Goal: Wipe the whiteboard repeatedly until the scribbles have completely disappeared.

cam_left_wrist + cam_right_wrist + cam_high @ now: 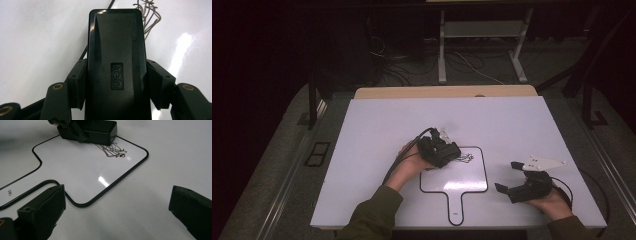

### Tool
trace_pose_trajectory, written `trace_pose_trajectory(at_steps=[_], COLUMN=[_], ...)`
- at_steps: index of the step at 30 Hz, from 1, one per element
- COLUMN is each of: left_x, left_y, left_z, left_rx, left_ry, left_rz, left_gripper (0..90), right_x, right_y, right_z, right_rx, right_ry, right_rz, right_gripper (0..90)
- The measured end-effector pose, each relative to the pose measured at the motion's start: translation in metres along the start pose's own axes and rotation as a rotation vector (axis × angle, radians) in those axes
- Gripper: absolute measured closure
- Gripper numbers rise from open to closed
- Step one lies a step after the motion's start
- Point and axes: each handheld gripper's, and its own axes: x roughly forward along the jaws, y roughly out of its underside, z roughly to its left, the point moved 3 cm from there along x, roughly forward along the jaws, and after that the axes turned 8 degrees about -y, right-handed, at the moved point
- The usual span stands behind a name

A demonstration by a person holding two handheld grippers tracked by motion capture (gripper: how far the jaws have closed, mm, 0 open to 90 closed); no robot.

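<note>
Left gripper (pixel 447 154) is clamping the black eraser (pixel 116 62), which is sitting on the paddle-shaped whiteboard (pixel 472 180) beside the scribble (pixel 113 150); right gripper (pixel 512 179) is resting on the table (pixel 377 130) with jaws gaping wide, gripping nothing.

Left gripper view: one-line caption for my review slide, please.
Left gripper shut on a black eraser, held over a white board near brown scribbles.
</note>
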Motion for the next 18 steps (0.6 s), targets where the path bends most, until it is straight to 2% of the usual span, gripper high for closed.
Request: trace_pose_trajectory(at_steps=[6,9,11,16,18], left_x=[-0.001,-0.001,-0.001,0.001,0.002], left_y=[0.007,0.01,0.009,0.0,-0.004], left_z=[0.016,0.019,0.016,-0.003,-0.008], left_rx=[-0.053,-0.072,-0.059,-0.017,0.001], left_ry=[-0.042,-0.037,-0.022,0.044,0.045], left_rz=[0.011,0.006,0.009,-0.012,-0.014], left_gripper=[39.2,39.2,39.2,39.2,39.2], right_x=[0.0,0.001,0.001,0.001,0.001], right_y=[0.0,0.0,0.0,0.0,0.0], right_z=[0.0,-0.001,-0.001,-0.001,0.0], right_rx=[-0.005,-0.008,-0.007,-0.006,-0.006], right_ry=[0.002,0.001,0.001,0.0,0.001], right_rz=[0.004,0.004,0.004,0.006,0.006], right_gripper=[0.0,0.0,0.0,0.0,0.0])
